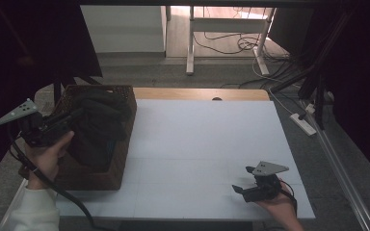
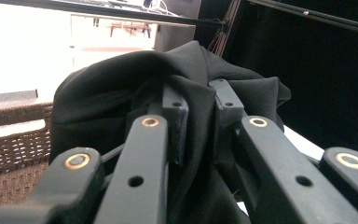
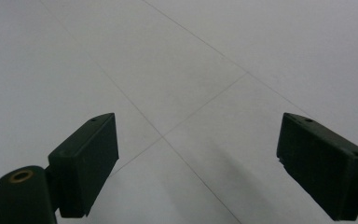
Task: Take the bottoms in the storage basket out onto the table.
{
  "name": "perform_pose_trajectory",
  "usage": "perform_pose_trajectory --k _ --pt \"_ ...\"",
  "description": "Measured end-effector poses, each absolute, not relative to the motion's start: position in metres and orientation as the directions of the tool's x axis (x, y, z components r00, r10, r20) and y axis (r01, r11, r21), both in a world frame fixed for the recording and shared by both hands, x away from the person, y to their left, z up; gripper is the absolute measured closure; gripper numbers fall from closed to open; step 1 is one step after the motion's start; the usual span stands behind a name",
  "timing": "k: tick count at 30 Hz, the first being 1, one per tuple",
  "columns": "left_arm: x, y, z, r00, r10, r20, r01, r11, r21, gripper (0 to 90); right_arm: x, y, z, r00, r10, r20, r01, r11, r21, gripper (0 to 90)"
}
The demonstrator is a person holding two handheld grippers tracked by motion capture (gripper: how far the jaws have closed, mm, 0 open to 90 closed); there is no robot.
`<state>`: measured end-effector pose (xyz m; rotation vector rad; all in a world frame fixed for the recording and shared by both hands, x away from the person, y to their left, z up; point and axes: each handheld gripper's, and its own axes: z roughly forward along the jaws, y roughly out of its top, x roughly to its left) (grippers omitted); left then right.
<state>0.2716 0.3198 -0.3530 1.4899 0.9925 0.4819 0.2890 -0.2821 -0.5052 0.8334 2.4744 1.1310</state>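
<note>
A crumpled black cloth sits heaped in the wicker basket, one fold lifted.

A: How many baskets sit on the bench?
B: One basket, wicker, at the left edge.
A: And cloths?
B: One dark cloth, bunched in that basket.
A: How many tongs?
B: Two: the left tongs, pinching a fold of the cloth, and the right tongs, jaws apart over the bare sheet.
A: Hands?
B: Two, one per tongs.
</note>
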Motion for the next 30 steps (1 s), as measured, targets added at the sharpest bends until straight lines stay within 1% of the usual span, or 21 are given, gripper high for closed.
perform_pose_trajectory --k 18,30 --pt "0.264 0.296 -0.341 0.608 0.759 -0.23 0.264 0.08 0.961 78.6 0.29 -0.282 -0.506 -0.787 0.616 -0.03 0.384 0.527 0.758 12.9" --pt "0.266 0.284 -0.342 0.629 0.739 -0.241 0.272 0.081 0.959 78.6 0.29 -0.281 -0.506 -0.788 0.615 -0.033 0.384 0.533 0.754 12.9"
